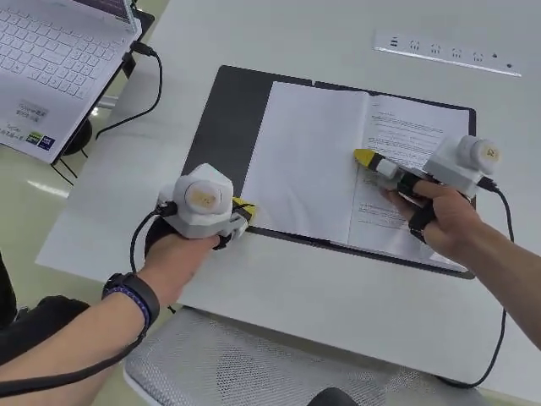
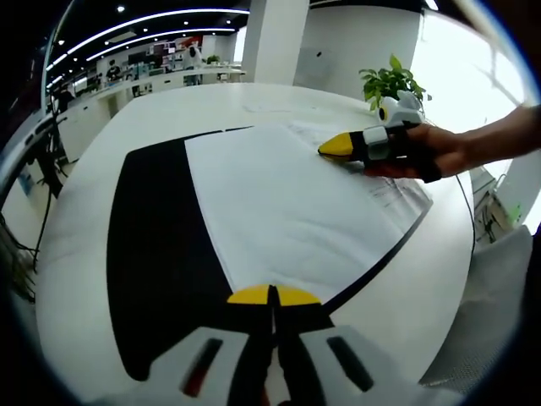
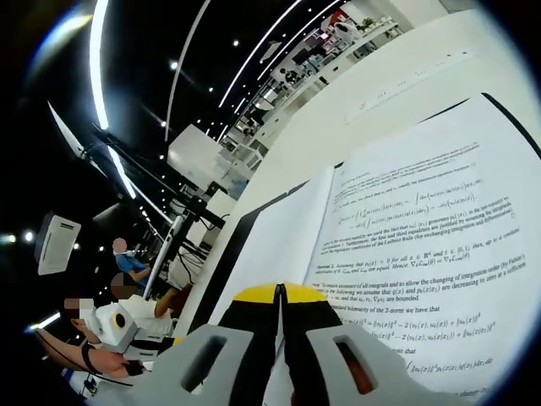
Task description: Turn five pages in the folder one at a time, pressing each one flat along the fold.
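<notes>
While a black folder lay open on a white table, a person worked over it with a hand-held gripper in each hand. The right gripper had its jaws closed, the yellow tips together with nothing seen between them. It pointed at the fold, where the blank left-hand page met the printed right-hand page. The right gripper view looked along the closed jaws straight down that fold, with lines of mathematical text running off to the right. Whether the tips pressed on the paper or sat just above it could not be told.

The left gripper was at the folder's near edge, its tips at the near corner of the blank page. Its jaws were likewise drawn together, and the pictures did not settle whether they pinched the sheet's edge. In the left gripper view the blank page spread away from the tips over the dark cover, with the right gripper and the hand holding it on the far side of the sheet.

The blank page lay flat, leaving a broad strip of bare cover to its left. A white laptop stood at the table's far left with a black cable looping from it, a power strip lay beyond the folder, and a mesh chair stood at the near edge.
</notes>
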Tool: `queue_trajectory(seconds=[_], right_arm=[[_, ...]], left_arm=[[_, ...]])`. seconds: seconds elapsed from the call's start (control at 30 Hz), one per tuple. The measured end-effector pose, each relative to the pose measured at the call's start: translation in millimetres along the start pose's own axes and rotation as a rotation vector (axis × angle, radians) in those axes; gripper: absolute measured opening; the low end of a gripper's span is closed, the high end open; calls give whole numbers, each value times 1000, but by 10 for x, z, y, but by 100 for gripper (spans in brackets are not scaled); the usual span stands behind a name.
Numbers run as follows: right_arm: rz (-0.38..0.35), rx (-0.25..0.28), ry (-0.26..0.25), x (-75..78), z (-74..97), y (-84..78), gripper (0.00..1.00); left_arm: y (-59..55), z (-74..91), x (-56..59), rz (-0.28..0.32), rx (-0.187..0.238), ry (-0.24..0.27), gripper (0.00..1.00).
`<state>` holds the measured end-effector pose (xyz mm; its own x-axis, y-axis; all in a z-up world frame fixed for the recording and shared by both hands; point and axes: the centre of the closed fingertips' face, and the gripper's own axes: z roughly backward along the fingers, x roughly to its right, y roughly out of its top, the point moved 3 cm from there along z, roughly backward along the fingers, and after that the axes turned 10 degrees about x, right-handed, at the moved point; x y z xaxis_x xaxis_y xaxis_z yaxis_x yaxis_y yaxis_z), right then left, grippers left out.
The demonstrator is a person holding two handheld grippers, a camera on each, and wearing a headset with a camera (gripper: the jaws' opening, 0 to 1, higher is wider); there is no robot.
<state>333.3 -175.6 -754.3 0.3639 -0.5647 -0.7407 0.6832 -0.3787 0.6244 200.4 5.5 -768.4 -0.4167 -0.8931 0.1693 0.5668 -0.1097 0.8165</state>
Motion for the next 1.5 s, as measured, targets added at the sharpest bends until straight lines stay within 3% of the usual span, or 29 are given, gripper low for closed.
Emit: queue_trajectory(seconds=[0.1,0.27,0.5,0.53,0.63,0.67,0.97,1.0,1.17,1.5], right_arm=[[-1,7,-1,35,-27,31,0],[-19,45,-16,-69,-69,71,0],[-20,78,-21,-79,-200,163,0],[-21,82,-21,13,-259,201,0],[-21,96,-23,13,-307,230,0],[-22,100,-27,88,-367,264,0],[-2,100,-37,20,-485,338,0],[-5,102,-39,99,-526,364,0],[-69,152,-61,151,-587,435,0],[-91,224,-96,213,-722,566,0]], left_arm=[[0,-8,-3,-4,-1,-5,0],[1,-15,-3,-8,-3,-6,0],[-3,-17,-7,-8,-4,-6,0],[-2,-17,-8,-6,-5,-5,0],[-1,-19,-12,0,-12,-5,0],[-3,-16,-10,-1,-10,-3,0],[-1,-6,-1,-13,-17,-9,0],[-2,-5,-1,-14,-17,-9,0],[-2,0,-2,-1,-7,1,0],[0,3,-2,-3,-9,-4,0]])
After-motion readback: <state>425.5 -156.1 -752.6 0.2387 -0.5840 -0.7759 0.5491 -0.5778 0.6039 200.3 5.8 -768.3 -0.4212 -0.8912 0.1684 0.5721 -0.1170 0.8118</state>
